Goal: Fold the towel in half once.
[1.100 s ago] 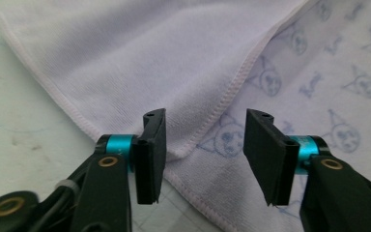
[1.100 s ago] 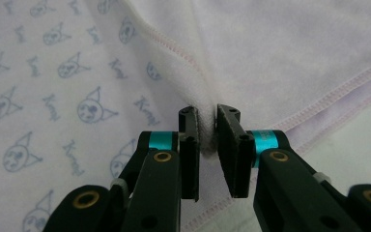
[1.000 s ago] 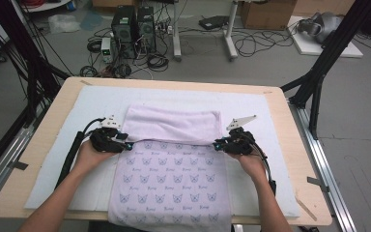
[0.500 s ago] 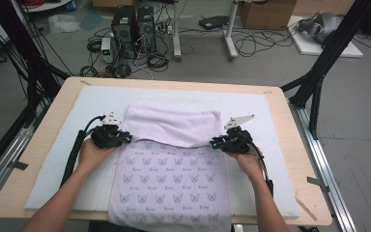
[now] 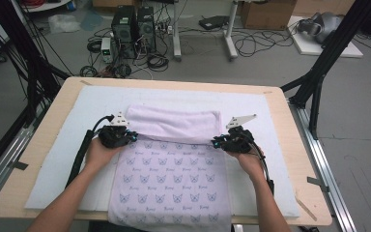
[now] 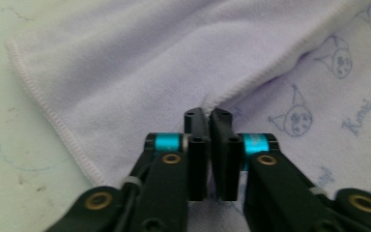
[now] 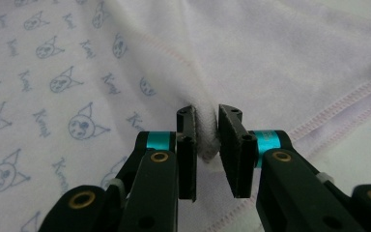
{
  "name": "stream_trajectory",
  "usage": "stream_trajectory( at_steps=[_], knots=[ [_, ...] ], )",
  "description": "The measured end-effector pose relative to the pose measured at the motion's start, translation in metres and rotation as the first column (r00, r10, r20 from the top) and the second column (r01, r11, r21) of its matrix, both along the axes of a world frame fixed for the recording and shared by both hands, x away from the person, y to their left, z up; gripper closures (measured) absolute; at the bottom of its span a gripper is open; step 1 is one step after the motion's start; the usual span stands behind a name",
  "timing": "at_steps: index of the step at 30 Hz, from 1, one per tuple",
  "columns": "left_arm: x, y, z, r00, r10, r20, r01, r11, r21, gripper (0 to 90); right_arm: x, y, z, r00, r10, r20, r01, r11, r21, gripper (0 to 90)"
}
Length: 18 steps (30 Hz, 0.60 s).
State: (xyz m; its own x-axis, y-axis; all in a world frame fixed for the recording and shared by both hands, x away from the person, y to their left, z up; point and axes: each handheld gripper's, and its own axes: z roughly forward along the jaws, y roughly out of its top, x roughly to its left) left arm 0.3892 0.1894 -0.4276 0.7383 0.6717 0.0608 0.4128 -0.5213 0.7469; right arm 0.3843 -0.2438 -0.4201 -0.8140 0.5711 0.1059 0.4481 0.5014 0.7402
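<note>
Towel (image 5: 174,169) fold: left gripper (image 5: 131,138) has just closed on the folded edge, right gripper (image 5: 216,142) pinches its edge; lift both evenly, keep corners aligned.

left gripper (image 5: 131,138) fingers just closed, right gripper (image 5: 214,143) clamped

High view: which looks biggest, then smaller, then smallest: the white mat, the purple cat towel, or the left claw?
1. White mat, biggest.
2. Purple cat towel.
3. Left claw, smallest by far.

The white mat (image 5: 67,159) lies bare on both sides of the towel (image 5: 171,183); only the folded part (image 5: 174,123) sticks up.
</note>
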Motion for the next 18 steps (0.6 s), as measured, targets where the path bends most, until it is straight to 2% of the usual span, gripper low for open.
stream_trajectory(
  at_steps=[3, 5, 8, 10, 12, 15, 17, 18],
  knots=[
    [-0.004, 0.005, 0.007, 1.0, -0.002, 0.01, 0.002, 0.9998, -0.019, 87.4, -0.002, -0.003, 0.003, 1.0, 0.002, 0.001, -0.002, 0.9999, 0.016, 81.0],
    [-0.009, 0.008, 0.015, 0.9997, -0.003, 0.025, 0.004, 0.9991, -0.043, 87.5, -0.004, -0.005, 0.007, 0.9997, 0.012, 0.022, -0.013, 0.9994, 0.031, 83.1],
    [-0.021, 0.012, 0.03, 0.9987, -0.021, 0.045, 0.024, 0.9972, -0.07, 87.5, -0.012, -0.007, 0.015, 0.9987, 0.031, 0.041, -0.033, 0.9987, 0.04, 84.6],
    [-0.033, 0.014, 0.038, 0.997, -0.045, 0.063, 0.049, 0.9969, -0.062, 87.5, -0.02, -0.009, 0.022, 0.9976, 0.047, 0.052, -0.05, 0.9972, 0.055, 84.8],
    [-0.049, 0.016, 0.046, 0.9949, -0.07, 0.073, 0.074, 0.9952, -0.064, 87.6, -0.033, -0.011, 0.029, 0.9948, 0.062, 0.081, -0.067, 0.9957, 0.064, 84.8],
    [-0.078, 0.019, 0.053, 0.9907, -0.113, 0.076, 0.118, 0.991, -0.064, 87.8, -0.061, -0.016, 0.037, 0.9886, 0.1, 0.112, -0.108, 0.9919, 0.067, 85.1],
    [-0.102, 0.02, 0.053, 0.9859, -0.152, 0.071, 0.156, 0.9857, -0.063, 87.8, -0.081, -0.021, 0.038, 0.9856, 0.124, 0.115, -0.133, 0.9883, 0.075, 85.2],
    [-0.119, 0.02, 0.052, 0.9814, -0.179, 0.07, 0.184, 0.9808, -0.066, 87.7, -0.092, -0.023, 0.038, 0.9842, 0.13, 0.121, -0.14, 0.9871, 0.078, 85.1]
  ],
)
